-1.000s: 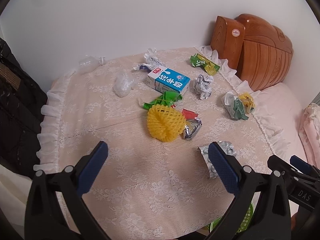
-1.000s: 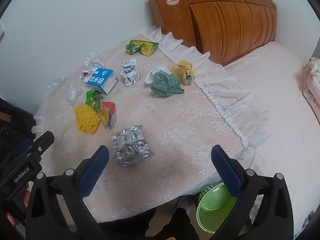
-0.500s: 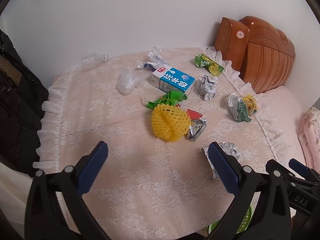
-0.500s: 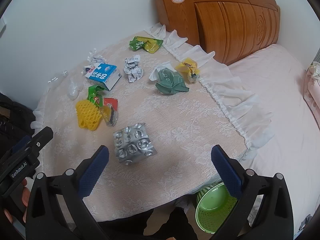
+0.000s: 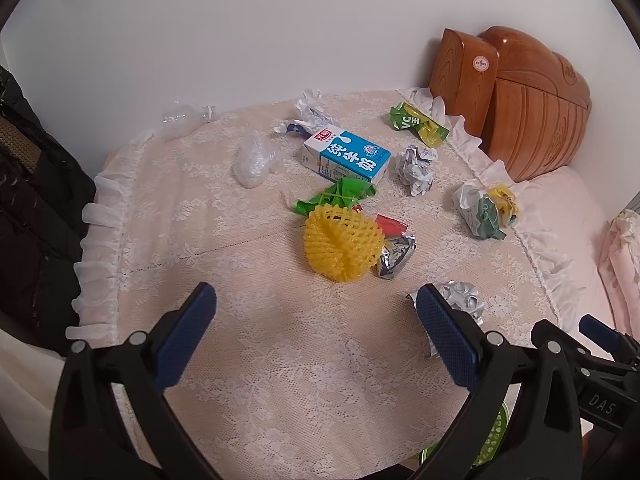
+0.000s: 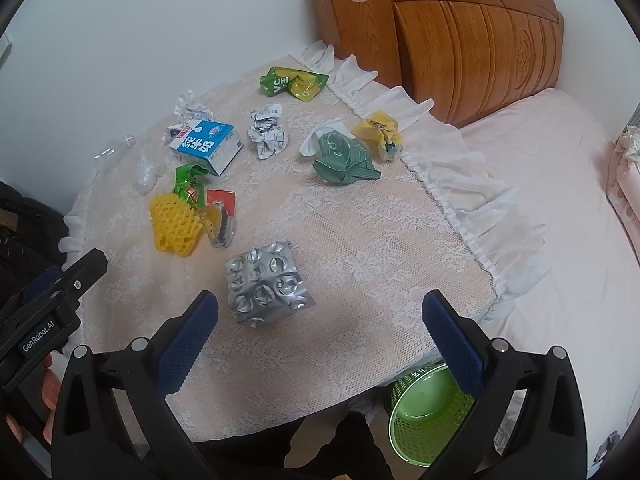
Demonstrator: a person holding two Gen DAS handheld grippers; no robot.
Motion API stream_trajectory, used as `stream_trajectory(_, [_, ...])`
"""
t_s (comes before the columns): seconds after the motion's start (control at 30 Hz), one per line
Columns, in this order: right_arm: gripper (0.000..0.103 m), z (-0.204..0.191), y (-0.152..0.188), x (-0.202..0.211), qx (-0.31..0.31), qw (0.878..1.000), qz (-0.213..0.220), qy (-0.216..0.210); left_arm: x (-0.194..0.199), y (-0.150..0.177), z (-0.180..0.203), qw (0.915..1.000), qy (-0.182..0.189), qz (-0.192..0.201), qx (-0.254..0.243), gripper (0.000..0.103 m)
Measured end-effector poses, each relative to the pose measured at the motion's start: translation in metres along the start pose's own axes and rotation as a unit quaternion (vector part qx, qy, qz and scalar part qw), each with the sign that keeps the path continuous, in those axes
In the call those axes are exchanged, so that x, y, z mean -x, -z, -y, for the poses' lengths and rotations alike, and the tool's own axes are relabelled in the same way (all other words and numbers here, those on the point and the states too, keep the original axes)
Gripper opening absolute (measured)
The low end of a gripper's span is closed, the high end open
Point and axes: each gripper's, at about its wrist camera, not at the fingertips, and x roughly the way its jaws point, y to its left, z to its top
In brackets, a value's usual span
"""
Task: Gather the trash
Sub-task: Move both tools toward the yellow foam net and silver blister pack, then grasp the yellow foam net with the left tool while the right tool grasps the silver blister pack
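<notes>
Trash lies on a lace-covered round table (image 5: pixel 248 360). There is a yellow foam net (image 5: pixel 340 244), a blue milk carton (image 5: pixel 347 156), a silver blister pack (image 6: pixel 266 282), crumpled paper (image 6: pixel 267 136), a green crushed carton (image 6: pixel 344 158), a green-yellow wrapper (image 6: pixel 292 82) and a clear bottle (image 5: pixel 186 118). My left gripper (image 5: pixel 316 340) is open and empty over the near table edge, short of the foam net. My right gripper (image 6: pixel 320 344) is open and empty, just short of the blister pack. A green basket (image 6: pixel 426 416) stands on the floor below the table edge.
A wooden headboard (image 6: pixel 460 28) and a pink bed (image 6: pixel 560 220) lie to the right. A white wall stands behind the table. Dark clothing (image 5: pixel 32 208) hangs at the left. The left gripper also shows in the right wrist view (image 6: pixel 52 296).
Both grippers have moved slightly forward and to the left over the table. Both stay open and empty. No trash has moved.
</notes>
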Motion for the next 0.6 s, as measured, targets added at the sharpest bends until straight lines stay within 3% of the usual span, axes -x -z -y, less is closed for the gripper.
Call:
stream_trajectory(0.27, [0.101,-0.001,0.000,-0.003,0.003,1.000,-0.001,-0.001,-0.004,0.001,-0.001,1.0000,-0.001,-0.003,-0.002,0.096])
stream_trajectory(0.33, [0.101,-0.002,0.000,-0.005,0.005,1.000,-0.002,0.000,-0.007,0.002,-0.003,0.9999,0.015,-0.008,-0.004,0.096])
stream_trajectory(0.6, [0.101,0.005,0.013,-0.020,0.003,1.000,-0.007,0.003,-0.043,0.019,-0.025,0.9973,0.031,-0.066,0.006,0.096])
